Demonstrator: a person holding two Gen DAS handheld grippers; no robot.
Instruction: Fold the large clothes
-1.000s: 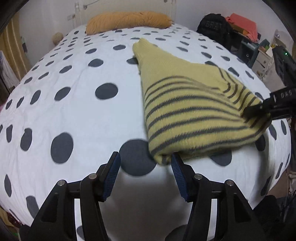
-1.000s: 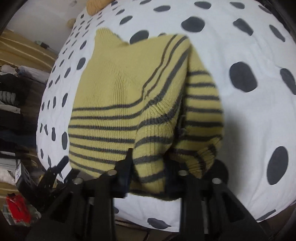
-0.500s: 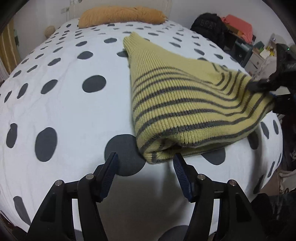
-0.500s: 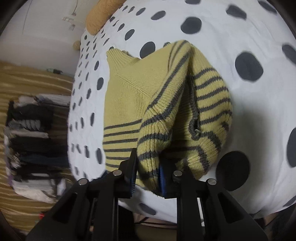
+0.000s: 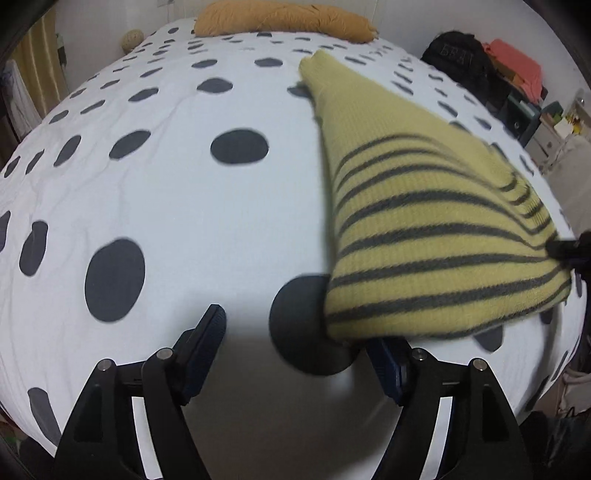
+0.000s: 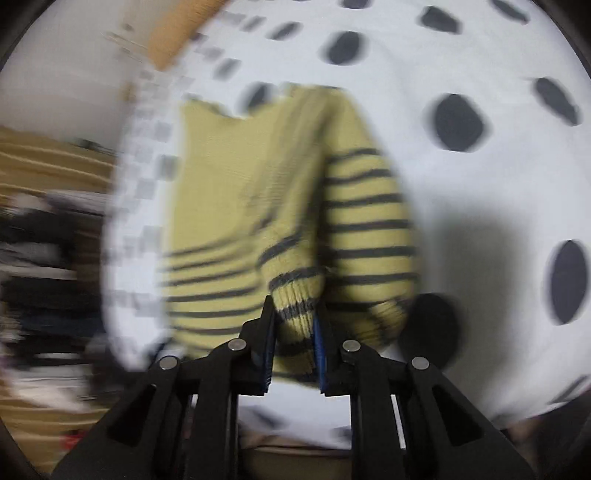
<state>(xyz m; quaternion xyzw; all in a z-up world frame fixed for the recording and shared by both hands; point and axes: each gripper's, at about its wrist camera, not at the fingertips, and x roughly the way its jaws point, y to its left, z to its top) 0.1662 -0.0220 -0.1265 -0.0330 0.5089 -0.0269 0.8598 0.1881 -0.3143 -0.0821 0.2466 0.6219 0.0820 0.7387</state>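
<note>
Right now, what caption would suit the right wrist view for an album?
The right gripper pinches a yellow striped sweater over a polka-dot bed.

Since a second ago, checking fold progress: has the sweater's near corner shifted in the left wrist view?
Yes. The sweater corner slid right relative to the dark dot on the bedspread, from between the left hand-held gripper fingers to over its right finger.

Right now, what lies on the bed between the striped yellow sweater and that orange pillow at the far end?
Nothing but bare spotted sheet: the left wrist view shows the sweater tapering toward the pillow, with only polka-dot bedding between them.
</note>
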